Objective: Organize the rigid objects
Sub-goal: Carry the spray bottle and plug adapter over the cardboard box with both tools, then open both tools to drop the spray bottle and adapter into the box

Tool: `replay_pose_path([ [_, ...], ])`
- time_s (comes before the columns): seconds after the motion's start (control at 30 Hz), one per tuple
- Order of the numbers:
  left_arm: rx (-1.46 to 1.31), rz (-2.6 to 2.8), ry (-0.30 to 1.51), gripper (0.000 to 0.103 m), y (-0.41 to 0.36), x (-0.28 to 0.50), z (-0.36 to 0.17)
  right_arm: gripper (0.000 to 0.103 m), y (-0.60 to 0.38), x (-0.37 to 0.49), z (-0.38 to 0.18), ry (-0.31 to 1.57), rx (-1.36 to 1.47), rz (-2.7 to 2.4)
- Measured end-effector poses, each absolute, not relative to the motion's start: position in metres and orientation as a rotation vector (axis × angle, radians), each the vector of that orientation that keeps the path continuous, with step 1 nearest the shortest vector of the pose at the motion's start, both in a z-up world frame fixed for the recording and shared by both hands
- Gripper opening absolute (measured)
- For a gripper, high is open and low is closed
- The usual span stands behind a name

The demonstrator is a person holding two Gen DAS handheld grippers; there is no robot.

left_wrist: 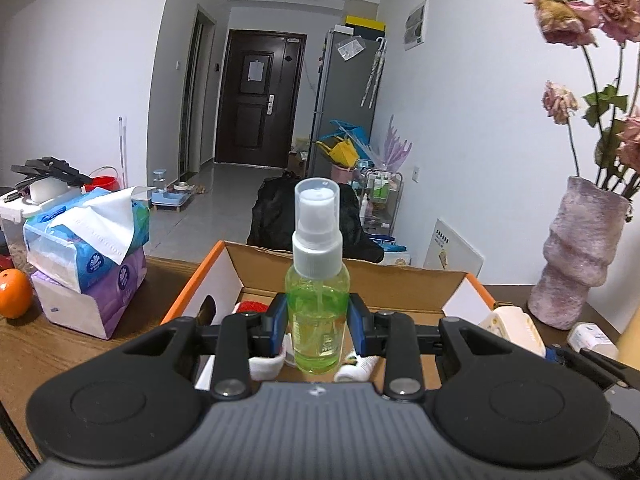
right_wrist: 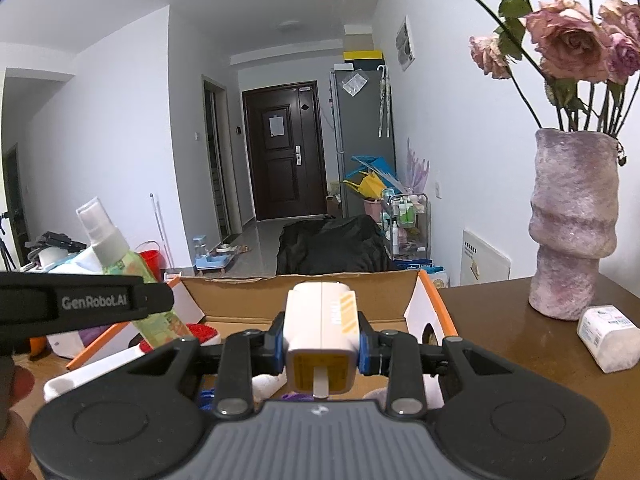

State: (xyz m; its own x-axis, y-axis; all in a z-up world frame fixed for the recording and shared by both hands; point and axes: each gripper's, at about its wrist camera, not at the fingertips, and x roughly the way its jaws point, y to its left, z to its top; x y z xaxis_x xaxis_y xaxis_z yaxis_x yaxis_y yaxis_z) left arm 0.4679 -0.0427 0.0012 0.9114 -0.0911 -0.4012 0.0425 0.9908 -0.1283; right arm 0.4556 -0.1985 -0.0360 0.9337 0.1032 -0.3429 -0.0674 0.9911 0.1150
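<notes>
Left wrist view is showing the left gripper (left_wrist: 318, 322) clamping a green spray bottle (left_wrist: 317, 280) upright over the open cardboard box (left_wrist: 400, 280) at frame centre, while the right gripper (right_wrist: 322, 344) is squeezing a white charger (right_wrist: 320, 328) above it, seemingly for boxing.

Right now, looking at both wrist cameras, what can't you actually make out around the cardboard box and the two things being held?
- Cardboard box contents: both views, mostly hidden behind the tongs' bodies; only red and white bits show.
- Green spray bottle label: left wrist view, print too small and blurred.
- White and yellow block in the right tongs: right wrist view, its lettering is unreadable, so what it is stays unclear.
- Left tongs: right wrist view, cut off by the left edge.
</notes>
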Motion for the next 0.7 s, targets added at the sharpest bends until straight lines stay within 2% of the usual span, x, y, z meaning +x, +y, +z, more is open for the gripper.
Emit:
replay_pose_path([
  [0.7, -0.091, -0.041, 0.449, 0.032, -0.039, 0.511, -0.013, 0.031, -0.194, 0.505, -0.051, 0.405, 0.068, 0.083],
])
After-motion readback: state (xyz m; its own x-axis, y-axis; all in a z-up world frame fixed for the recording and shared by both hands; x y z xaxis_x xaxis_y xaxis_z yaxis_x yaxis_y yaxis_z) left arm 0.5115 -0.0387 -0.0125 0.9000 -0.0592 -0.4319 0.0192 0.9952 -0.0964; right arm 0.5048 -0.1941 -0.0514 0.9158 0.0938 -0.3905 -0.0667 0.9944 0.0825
